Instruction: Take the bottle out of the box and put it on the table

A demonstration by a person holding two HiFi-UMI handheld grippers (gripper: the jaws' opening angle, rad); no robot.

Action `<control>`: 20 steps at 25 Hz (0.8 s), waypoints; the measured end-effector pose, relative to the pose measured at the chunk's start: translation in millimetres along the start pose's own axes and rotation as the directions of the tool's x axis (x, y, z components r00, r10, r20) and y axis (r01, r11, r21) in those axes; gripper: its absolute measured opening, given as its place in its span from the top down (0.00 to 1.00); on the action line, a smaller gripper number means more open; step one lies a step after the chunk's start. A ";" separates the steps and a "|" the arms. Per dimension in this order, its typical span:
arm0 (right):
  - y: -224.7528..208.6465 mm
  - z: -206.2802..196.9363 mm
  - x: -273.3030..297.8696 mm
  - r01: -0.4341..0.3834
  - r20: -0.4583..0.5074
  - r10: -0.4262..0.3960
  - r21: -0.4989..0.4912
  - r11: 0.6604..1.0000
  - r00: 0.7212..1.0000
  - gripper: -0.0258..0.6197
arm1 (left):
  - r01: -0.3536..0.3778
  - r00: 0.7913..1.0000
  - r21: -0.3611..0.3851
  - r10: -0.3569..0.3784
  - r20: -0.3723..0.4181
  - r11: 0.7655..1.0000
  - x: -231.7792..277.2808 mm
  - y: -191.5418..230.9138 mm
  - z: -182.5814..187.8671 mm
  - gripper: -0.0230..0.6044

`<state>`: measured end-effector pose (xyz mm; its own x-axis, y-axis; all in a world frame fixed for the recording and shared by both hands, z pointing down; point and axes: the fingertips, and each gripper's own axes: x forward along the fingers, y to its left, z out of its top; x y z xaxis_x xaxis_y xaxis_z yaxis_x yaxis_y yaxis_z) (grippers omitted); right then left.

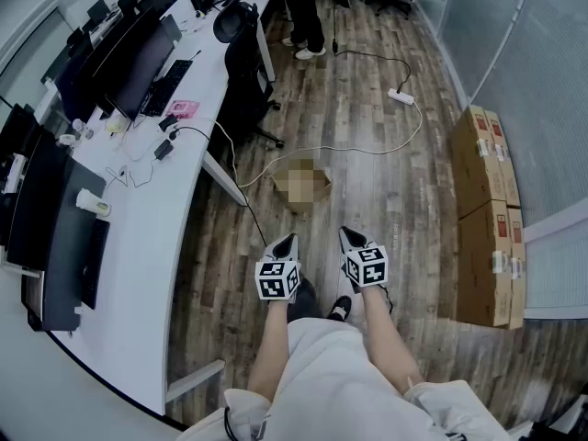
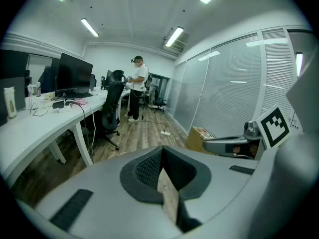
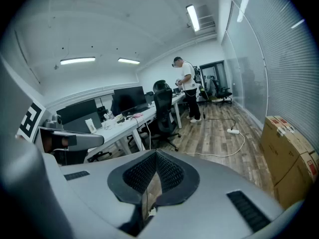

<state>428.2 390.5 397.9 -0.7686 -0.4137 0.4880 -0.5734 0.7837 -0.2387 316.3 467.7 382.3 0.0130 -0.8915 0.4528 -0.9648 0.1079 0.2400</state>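
Note:
A small open cardboard box [image 1: 301, 184] stands on the wood floor ahead of me; a blurred patch covers its inside, so no bottle shows. My left gripper [image 1: 287, 240] and right gripper [image 1: 347, 233] are held side by side above the floor, short of the box and pointing toward it. In the left gripper view the jaws [image 2: 162, 148] meet at the tips with nothing between them. The right gripper [image 3: 156, 152] is likewise shut and empty. The long white table [image 1: 165, 219] runs along the left.
Monitors, a keyboard [image 1: 170, 85], cables and a paper cup [image 1: 92, 204] lie on the table. An office chair [image 1: 241, 72] stands beside it. Stacked cartons [image 1: 482, 219] line the right wall. A power strip [image 1: 401, 96] with its cable lies on the floor. A person [image 1: 305, 12] stands far ahead.

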 end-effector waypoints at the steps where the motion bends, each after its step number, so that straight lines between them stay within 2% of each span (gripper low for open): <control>1: -0.6 2.9 1.8 0.004 0.007 -0.004 0.000 1.000 1.000 0.90 | 0.000 1.000 0.006 0.000 0.000 1.000 1.7 2.6 1.4 0.94; 9: 17.7 15.4 25.5 0.042 0.021 -0.042 -0.028 0.999 0.999 0.90 | -0.013 1.000 0.024 0.013 -0.017 1.000 16.0 29.5 8.1 0.94; 13: 15.2 25.4 46.3 0.041 0.009 -0.041 -0.011 0.999 0.999 0.90 | 0.028 0.999 0.048 -0.027 -0.018 0.998 34.0 34.7 29.0 0.94; 16: 7.5 41.3 69.2 0.072 0.019 -0.071 -0.020 0.997 0.997 0.90 | 0.055 0.998 0.051 -0.054 -0.023 0.997 52.5 45.2 41.9 0.94; 20: -6.7 61.6 102.3 0.114 0.005 -0.114 -0.022 0.993 0.993 0.90 | 0.126 0.991 0.060 -0.123 -0.052 0.990 83.7 46.6 49.0 0.94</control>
<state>335.9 314.4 397.7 -0.6996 -0.5031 0.5074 -0.6511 0.7413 -0.1628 259.6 376.5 389.3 0.1453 -0.8737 0.4642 -0.9694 -0.0319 0.2435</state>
